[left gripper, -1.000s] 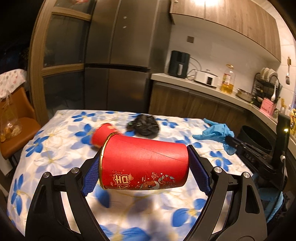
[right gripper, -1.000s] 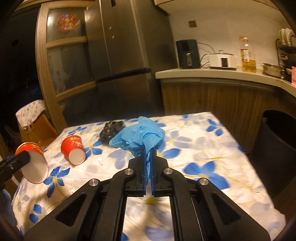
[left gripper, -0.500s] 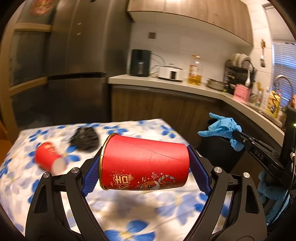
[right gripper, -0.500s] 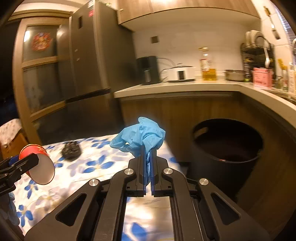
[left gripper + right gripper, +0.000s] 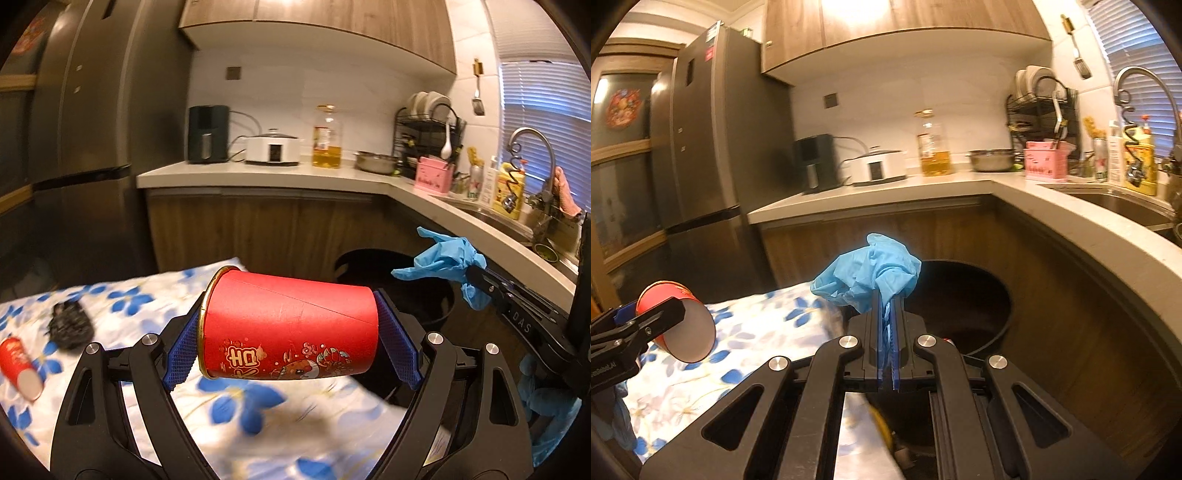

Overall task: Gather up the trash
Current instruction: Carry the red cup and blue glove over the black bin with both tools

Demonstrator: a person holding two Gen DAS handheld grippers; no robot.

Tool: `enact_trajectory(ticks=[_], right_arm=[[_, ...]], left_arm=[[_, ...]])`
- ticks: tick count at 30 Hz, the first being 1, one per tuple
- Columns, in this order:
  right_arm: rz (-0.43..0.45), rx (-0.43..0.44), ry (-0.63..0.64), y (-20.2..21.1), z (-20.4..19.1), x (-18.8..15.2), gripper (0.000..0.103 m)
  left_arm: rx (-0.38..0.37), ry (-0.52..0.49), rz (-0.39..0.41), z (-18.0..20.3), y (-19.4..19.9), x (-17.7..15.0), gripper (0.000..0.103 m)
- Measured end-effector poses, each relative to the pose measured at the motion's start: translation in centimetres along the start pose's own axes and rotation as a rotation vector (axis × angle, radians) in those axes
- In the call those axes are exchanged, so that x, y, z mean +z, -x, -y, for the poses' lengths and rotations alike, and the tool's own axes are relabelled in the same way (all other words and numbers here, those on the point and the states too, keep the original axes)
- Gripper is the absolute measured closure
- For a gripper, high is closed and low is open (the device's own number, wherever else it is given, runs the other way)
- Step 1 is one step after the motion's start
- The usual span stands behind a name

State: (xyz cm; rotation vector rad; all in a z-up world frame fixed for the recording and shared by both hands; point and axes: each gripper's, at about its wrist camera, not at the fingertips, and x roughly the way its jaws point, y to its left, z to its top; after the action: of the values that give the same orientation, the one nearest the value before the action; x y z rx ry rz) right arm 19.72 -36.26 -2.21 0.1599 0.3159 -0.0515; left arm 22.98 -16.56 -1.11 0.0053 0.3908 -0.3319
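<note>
My left gripper (image 5: 291, 328) is shut on a red paper cup (image 5: 291, 328), held sideways above the table's right end. The cup also shows in the right wrist view (image 5: 677, 326). My right gripper (image 5: 886, 314) is shut on a crumpled blue glove (image 5: 868, 275), held in the air at the near rim of a round black trash bin (image 5: 993, 295). The glove (image 5: 443, 258) and bin (image 5: 439, 306) also show in the left wrist view. A second red cup (image 5: 18, 363) and a black crumpled wad (image 5: 70, 323) lie on the flowered tablecloth (image 5: 147, 295).
A curved grey counter (image 5: 1089, 229) wraps behind and right of the bin, with a sink (image 5: 1126, 201), oil bottle (image 5: 932, 149), cooker (image 5: 877, 166) and dish rack (image 5: 1041, 110). A tall dark fridge (image 5: 713, 147) stands at the left.
Both grippers swung right, away from the table middle toward the bin. The bin now fills the right wrist view. Both still hold their items.
</note>
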Motion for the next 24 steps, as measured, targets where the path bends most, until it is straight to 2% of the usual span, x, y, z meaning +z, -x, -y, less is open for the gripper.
enact_trajectory(ticks=[11,19,24], right_arm=[[0.046,-0.068,-0.034,-1.2,4.4,2.3,0.099],[0.053,-0.074,-0.047,-2.5,5.6,2.5,0.099],[0.052,-0.067,-0.052,-3.4,6.0,2.4,0.099]], left_arm=[[-0.082,-0.055,0.018,6.4,-5.7,2.6,0.019],[-0.116,-0.069,0.006,9.2,-9.6,2.7,0.019],[-0.120,-0.069,-0.004,9.6,-11.1,2.6,0.019]])
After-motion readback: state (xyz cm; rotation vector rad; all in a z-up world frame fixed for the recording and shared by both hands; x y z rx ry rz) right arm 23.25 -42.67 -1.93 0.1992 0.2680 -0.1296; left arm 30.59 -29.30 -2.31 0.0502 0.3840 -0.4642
